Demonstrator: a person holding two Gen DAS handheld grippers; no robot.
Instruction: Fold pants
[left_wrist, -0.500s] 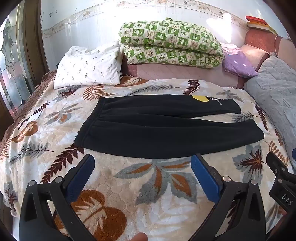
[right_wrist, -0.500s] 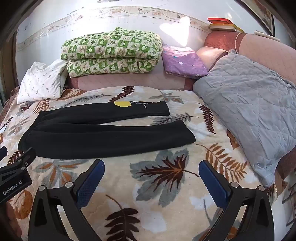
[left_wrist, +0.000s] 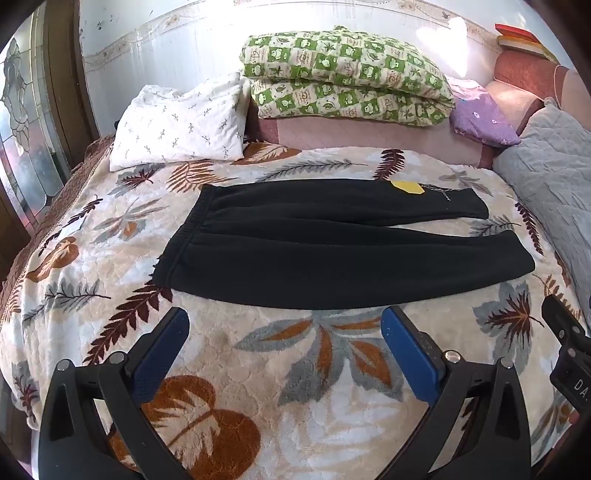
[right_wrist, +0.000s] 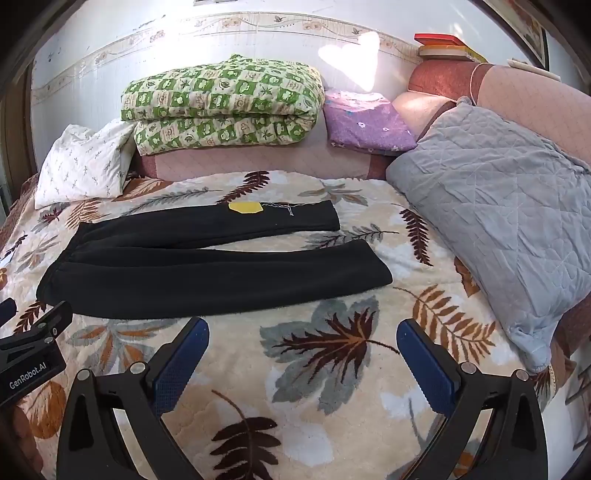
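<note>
Both the left gripper (left_wrist: 284, 325) and right gripper (right_wrist: 302, 334) hang with jaws spread wide and empty, just short of the black pants (left_wrist: 332, 243) lying flat (legs slightly parted) on the leaf-print blanket (left_wrist: 258, 369). Pinch waistband and near cuff together; both have edged closer than before.

left gripper (left_wrist: 284, 321): black frame, silver screws | fingers (left_wrist: 410, 354): blue textured pads | right gripper (right_wrist: 303, 334): same
</note>
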